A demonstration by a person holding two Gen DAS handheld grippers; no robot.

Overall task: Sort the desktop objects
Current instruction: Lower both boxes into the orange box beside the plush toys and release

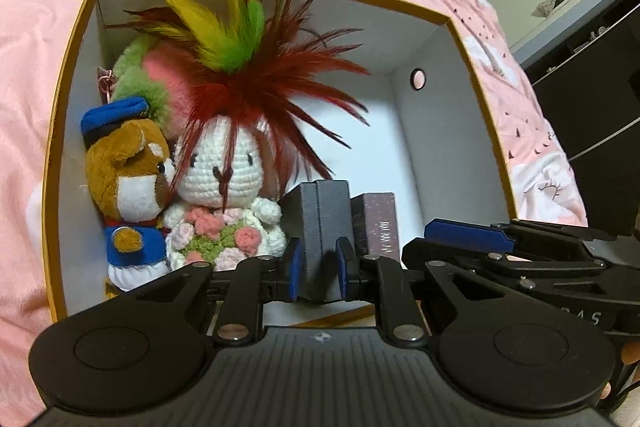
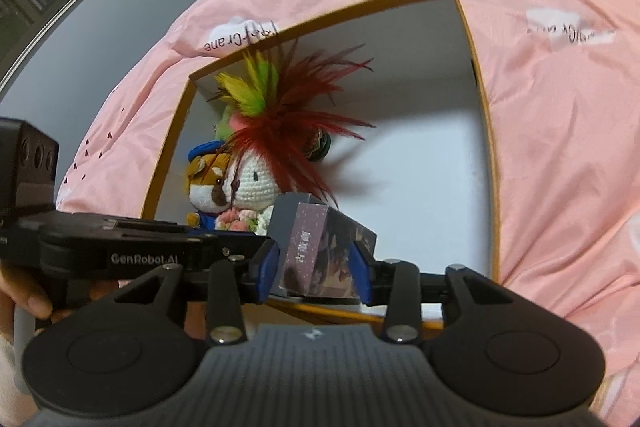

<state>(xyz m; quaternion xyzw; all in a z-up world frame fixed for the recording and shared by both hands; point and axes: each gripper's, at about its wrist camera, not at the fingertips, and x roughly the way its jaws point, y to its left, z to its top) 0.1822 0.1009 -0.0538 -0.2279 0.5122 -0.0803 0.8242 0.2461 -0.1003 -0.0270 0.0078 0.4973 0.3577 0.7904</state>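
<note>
I'm working inside the cardboard box (image 1: 472,39) sitting on the pink bedspread (image 1: 32,75), setting two small cases down near its front wall. My left gripper (image 1: 319,267) is clamped on the dark grey case (image 1: 320,219), blue pads tight on both sides, the case standing upright. My right gripper (image 2: 316,269) straddles the purple patterned case (image 2: 320,251), but its fingers (image 2: 362,269) stand a little off the sides; I see a sliver of gap on each, so I read that one as let go, resting in the box just right of the grey case. Next move as I judge it: ease the left fingers apart only once the grey case sits flat on the box floor, then back both grippers straight up and out so neither case tips. Obstacles: the crochet bunny (image 1: 224,179) sits just left of the grey case, nearly touching, and the red feather toy (image 1: 256,79) fans out over both. The brown bear in blue (image 1: 128,187) is further left against the box wall, with a pink-green plush (image 1: 160,75) behind it. The right half of the box is free.
</note>
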